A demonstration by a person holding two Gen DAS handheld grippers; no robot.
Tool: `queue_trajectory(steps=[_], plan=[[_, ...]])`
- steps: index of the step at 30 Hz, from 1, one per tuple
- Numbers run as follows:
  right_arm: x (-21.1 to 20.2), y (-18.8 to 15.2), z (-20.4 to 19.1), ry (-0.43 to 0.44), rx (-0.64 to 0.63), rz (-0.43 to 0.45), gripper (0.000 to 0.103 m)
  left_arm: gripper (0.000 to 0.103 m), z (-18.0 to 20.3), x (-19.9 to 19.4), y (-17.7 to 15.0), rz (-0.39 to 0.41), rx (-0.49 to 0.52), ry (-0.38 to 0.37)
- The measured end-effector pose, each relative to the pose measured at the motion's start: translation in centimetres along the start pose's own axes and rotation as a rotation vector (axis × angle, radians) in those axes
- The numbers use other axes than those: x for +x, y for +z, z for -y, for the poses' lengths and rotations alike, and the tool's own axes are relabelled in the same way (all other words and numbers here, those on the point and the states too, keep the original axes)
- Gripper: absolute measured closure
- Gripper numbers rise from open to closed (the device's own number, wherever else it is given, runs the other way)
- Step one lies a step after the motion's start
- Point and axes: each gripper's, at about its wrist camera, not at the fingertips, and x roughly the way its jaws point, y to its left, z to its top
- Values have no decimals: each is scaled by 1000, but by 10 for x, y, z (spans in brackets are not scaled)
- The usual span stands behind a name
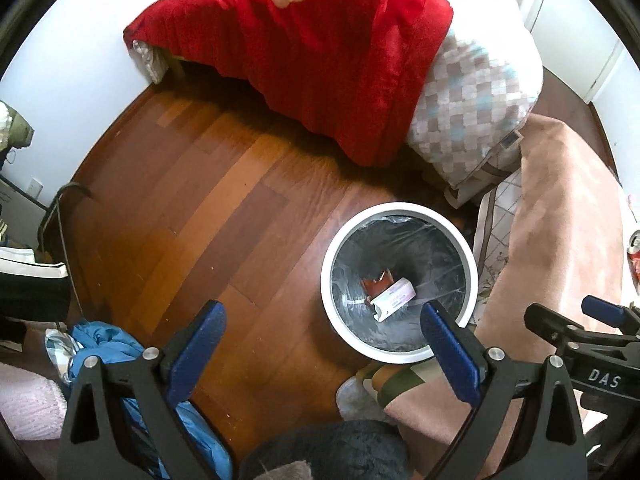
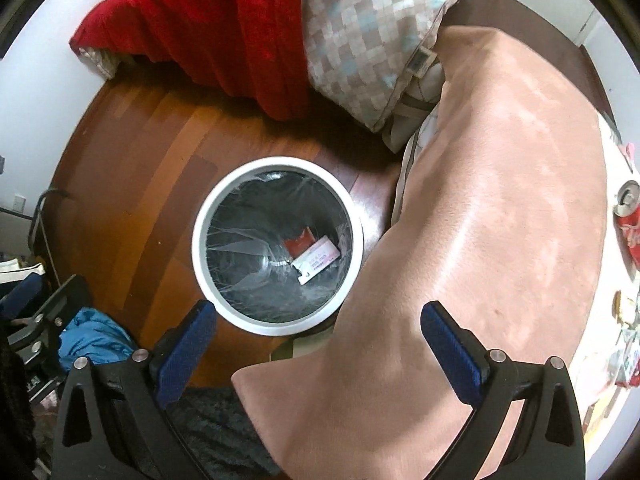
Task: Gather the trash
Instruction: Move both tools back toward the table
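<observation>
Both grippers hang above the floor, pointing steeply down, and the white trash bin (image 1: pixel 400 284) sits right below. It is lined with a clear bag, and at the bottom lie two pieces of trash: a white carton (image 1: pixel 394 299) with pink print and a red packet (image 1: pixel 376 282) touching it on the far side.

In the left wrist view, the left gripper (image 1: pixel 324 344) has its blue fingers (image 1: pixel 196 344) spread wide with nothing between them; the bin sits beyond the right-hand finger, partly overlapped by its tip. The carton's long axis runs diagonally, one end toward that fingertip, the other slanting up and away to the right.

In the right wrist view, the right gripper (image 2: pixel 320 348) is just as wide, fingers (image 2: pixel 452 350) empty. Here the bin (image 2: pixel 276 246) lies just ahead of the left-hand finger, and the carton (image 2: pixel 318 261) again lies on a slant with the red packet (image 2: pixel 298 243) tucked against it.

A pink blanket (image 2: pixel 480 200) fills the space ahead of the right-hand finger, and on the bed beyond it, far right, lies a red drinks can (image 2: pixel 630 220).
</observation>
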Motion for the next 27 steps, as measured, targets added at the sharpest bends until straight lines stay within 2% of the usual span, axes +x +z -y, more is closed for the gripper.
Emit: queue_trajectory(steps=[9,15,21,27], plan=[[-79,-25,21,105,64,144,0,4,11,-67,-11,107,25,-15],[-132,-56,63,183,149,234,0,4,42,-114,-21,185,71,-50],[-163,-111,148,164,285,278,0,4,104,-135,-43,215,147,-130],[-152,-171,267,36,465,234,0,4,207,-109,-77,138,292,-210]])
